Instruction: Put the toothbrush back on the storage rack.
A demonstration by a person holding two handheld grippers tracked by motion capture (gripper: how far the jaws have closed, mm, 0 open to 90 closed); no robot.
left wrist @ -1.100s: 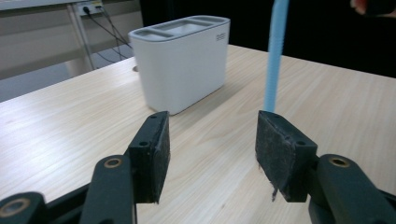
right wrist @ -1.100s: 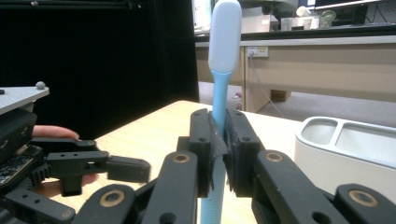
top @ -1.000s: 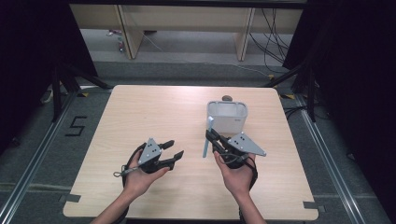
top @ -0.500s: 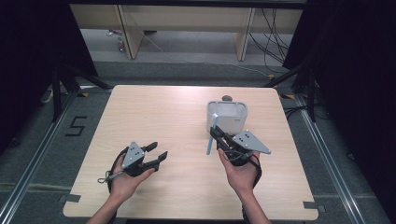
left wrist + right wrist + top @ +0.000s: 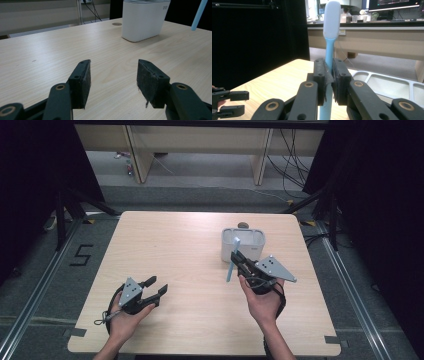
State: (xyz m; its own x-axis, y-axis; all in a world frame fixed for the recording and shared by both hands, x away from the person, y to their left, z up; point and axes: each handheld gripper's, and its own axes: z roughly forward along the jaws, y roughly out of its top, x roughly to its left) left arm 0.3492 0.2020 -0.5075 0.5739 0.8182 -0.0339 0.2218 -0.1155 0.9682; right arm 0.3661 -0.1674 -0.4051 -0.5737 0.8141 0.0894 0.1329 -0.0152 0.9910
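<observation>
Right tongs (image 5: 329,75) are clamped on a blue toothbrush (image 5: 331,30), held upright just beside the white holder (image 5: 243,245), presumably for dropping it in. Left tongs (image 5: 113,80) stand wide open and empty, low over the surface (image 5: 170,245), well apart.

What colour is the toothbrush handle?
Light blue; the toothbrush shows best in the right gripper view.
</observation>
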